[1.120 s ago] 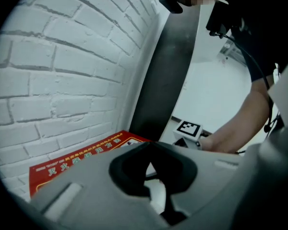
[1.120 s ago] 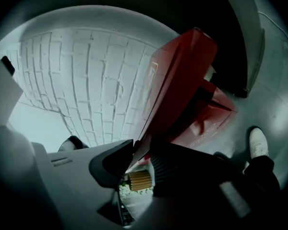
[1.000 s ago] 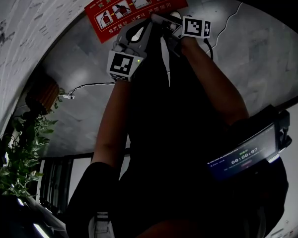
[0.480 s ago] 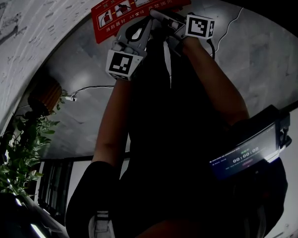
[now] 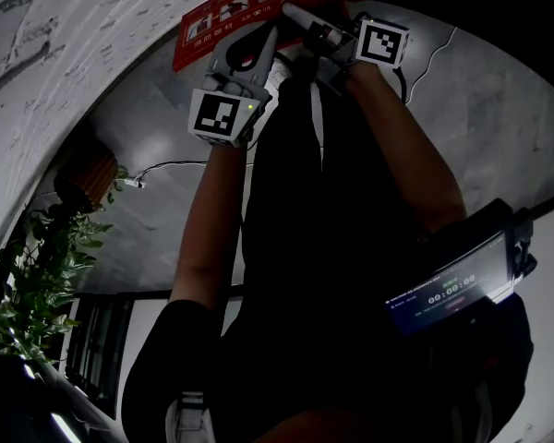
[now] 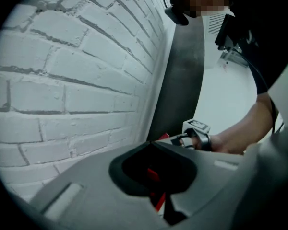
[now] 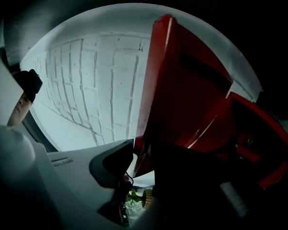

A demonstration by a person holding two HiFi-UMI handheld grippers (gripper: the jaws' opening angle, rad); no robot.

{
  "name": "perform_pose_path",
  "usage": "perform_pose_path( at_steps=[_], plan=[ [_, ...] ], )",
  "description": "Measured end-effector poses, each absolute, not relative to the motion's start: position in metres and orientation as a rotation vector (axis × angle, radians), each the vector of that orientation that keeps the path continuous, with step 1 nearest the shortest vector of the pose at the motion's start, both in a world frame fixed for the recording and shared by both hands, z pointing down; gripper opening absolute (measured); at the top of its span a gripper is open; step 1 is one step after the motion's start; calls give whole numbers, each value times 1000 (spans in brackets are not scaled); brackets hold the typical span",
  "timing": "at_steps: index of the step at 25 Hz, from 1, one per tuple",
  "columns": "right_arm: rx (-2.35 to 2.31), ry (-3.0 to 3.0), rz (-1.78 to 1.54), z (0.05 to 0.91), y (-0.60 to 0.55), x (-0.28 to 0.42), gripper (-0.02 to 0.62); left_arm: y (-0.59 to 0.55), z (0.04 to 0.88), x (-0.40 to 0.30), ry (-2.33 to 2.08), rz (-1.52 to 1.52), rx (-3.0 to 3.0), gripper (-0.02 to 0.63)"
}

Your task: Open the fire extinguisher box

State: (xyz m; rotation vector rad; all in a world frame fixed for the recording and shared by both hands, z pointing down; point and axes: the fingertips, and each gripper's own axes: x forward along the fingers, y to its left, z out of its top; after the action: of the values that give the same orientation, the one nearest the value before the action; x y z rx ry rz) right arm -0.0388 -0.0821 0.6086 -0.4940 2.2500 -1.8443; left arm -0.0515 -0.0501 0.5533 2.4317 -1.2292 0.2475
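Red lid [image 5: 223, 14] rising, both grippers on its edge.
By the brick wall [image 6: 62, 80], the left gripper [image 5: 257, 42] seems, in this dim view, to pinch the lid's lower edge. Lid and grippers sit higher than a second ago, so the fire extinguisher box [image 7: 259, 143] is opening. The right gripper [image 5: 300, 15] clamps the same edge just beside it.

Wall [image 5: 65, 35], plant [image 5: 37, 275] and cable [image 5: 171, 166].
A leafy potted plant stands near the white brick wall; a thin cable lies on the grey floor [image 5: 499, 109].
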Motion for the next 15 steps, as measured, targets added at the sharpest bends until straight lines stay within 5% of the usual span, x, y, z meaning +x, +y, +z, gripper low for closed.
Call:
perform_pose_path(
  at_steps=[15],
  plan=[
    [-516, 2341, -1693, 586, -136, -63, 124, -83, 552, -73, -1296, 236, 2451, 3]
  ],
)
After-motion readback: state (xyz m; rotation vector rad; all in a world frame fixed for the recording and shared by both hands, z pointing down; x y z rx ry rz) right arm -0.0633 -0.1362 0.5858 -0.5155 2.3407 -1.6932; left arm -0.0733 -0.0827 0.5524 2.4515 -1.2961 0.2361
